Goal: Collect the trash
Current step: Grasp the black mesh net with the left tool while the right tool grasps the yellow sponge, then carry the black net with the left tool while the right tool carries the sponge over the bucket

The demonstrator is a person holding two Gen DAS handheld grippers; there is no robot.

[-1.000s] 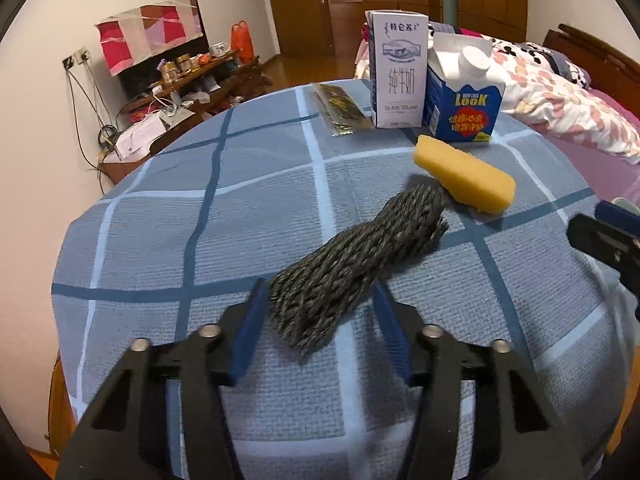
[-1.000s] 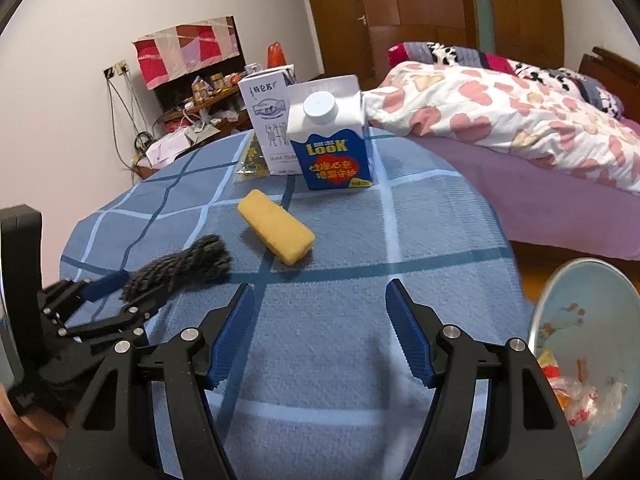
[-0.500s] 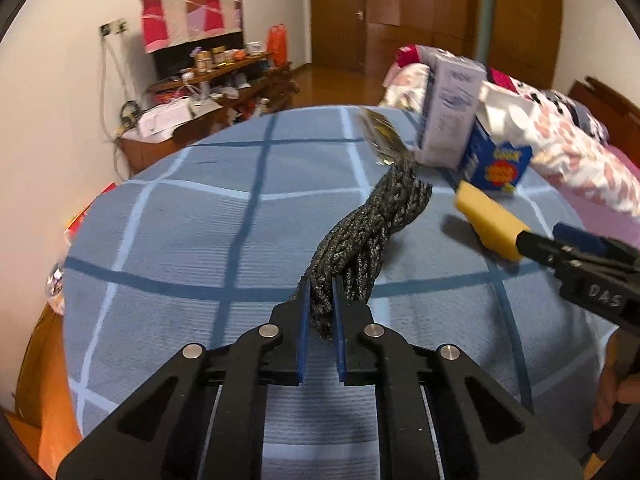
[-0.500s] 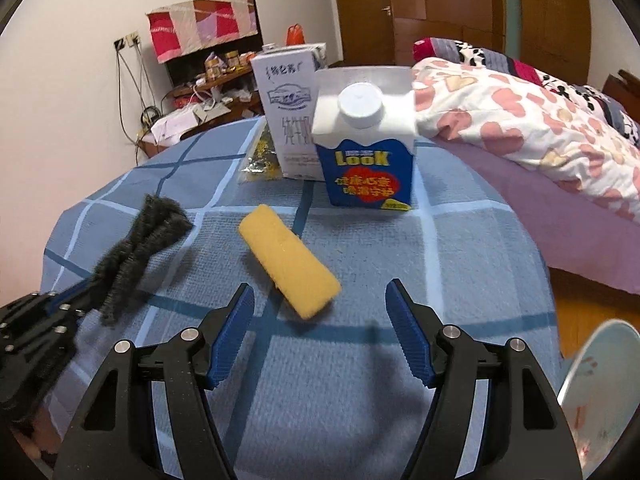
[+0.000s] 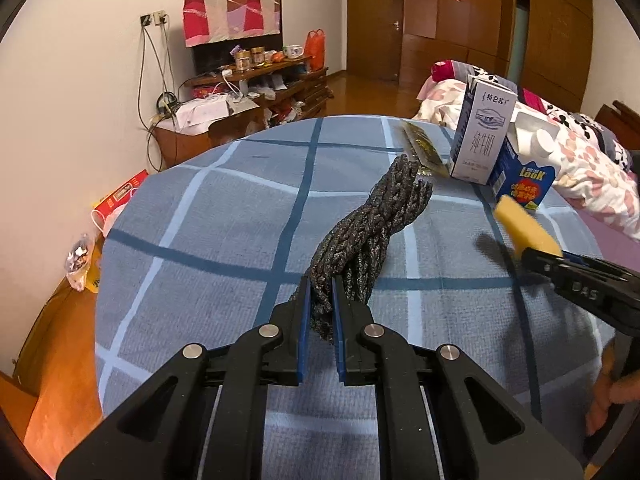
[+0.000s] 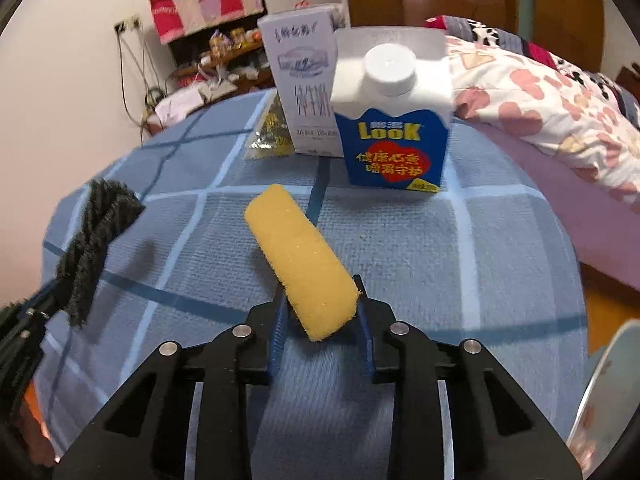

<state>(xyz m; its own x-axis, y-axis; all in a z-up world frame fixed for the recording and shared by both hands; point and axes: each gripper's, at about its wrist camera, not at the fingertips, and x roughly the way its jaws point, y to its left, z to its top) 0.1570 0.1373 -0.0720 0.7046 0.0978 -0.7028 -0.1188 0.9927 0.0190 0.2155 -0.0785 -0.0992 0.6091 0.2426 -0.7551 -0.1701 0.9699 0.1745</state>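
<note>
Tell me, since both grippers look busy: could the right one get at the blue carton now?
Probably not: the right gripper is shut on the sponge, though the path to the blue carton looks clear.

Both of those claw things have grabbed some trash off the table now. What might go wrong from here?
1. The right gripper, whose jaws have just been closing, pinches the yellow sponge only at its near end; the long free end may sag or slip out.
2. The left gripper clamps the dark netting by one end, so the loose bundle may swing and snag.
3. The blue carton and the white carton stand just beyond; a careless swing might topple them.
</note>
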